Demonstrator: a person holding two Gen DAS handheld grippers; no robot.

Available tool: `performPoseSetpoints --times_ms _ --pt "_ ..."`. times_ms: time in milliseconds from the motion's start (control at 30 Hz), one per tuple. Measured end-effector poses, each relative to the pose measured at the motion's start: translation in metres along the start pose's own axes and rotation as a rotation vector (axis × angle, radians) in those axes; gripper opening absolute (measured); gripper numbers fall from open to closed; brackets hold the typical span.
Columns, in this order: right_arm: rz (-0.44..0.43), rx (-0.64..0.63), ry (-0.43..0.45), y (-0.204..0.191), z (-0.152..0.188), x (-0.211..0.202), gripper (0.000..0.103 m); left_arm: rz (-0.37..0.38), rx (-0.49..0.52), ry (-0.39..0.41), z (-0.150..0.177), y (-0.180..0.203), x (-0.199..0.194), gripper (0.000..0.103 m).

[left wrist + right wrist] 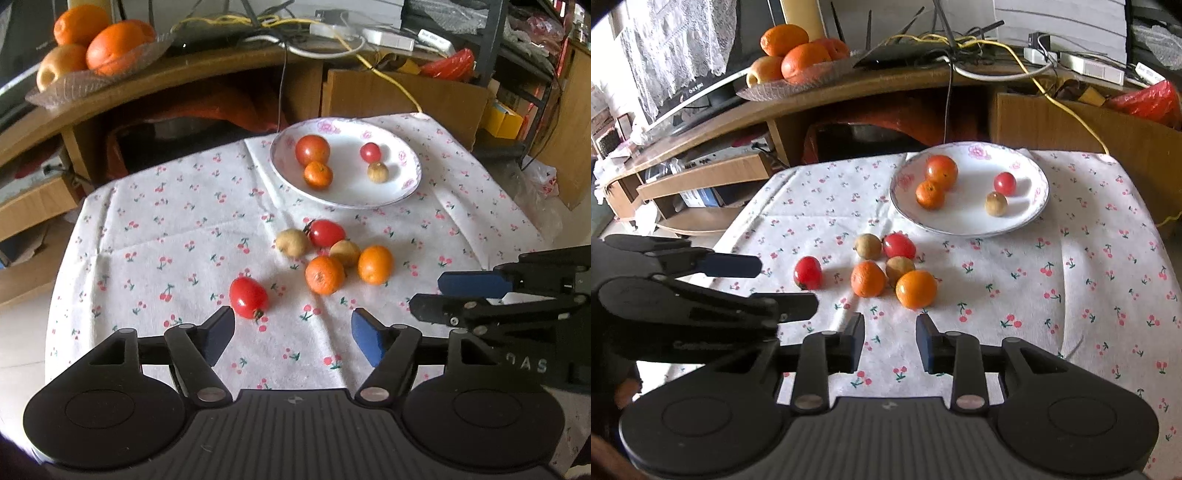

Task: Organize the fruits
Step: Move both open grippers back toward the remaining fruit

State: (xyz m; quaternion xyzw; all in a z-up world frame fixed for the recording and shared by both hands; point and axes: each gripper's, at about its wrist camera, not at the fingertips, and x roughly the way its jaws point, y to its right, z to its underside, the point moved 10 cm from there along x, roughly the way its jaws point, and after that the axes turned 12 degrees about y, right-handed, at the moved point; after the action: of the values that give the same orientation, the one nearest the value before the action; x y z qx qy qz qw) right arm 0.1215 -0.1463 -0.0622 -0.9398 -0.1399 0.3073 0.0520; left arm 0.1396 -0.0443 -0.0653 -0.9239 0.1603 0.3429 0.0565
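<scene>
A white plate with pink flowers [406,184] [1027,218] stands at the far side of the cherry-print cloth and holds several small fruits. Loose fruits lie on the cloth in front of it: a red tomato [248,297] [808,272], a second tomato [326,232] [898,246], two small oranges [324,274] [375,264] [868,279] [916,288] and two brown longans [292,242] [867,245]. My left gripper [293,332] is open and empty, just short of the near tomato. My right gripper [891,341] is open and empty, just short of the near orange.
A glass dish of large oranges and an apple [96,48] [798,62] sits on a curved wooden desk behind the table. Cables and power strips [369,33] lie on the desk. Cardboard [399,96] stands behind the plate.
</scene>
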Motion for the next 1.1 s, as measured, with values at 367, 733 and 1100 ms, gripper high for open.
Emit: performPoseSetpoints --times_ms 367,733,1100 --pt "-0.017 0.020 -0.062 0.010 0.014 0.026 0.042 -0.010 -0.033 -0.066 0.013 -0.014 0.019 0.077" --pt "-0.058 0.071 -0.099 0.014 0.026 0.038 0.042 -0.037 -0.078 -0.075 0.010 -0.026 0.043 0.076" --pt "-0.081 0.109 -0.097 0.017 0.026 0.040 0.042 -0.060 -0.061 -0.075 0.009 -0.027 0.057 0.056"
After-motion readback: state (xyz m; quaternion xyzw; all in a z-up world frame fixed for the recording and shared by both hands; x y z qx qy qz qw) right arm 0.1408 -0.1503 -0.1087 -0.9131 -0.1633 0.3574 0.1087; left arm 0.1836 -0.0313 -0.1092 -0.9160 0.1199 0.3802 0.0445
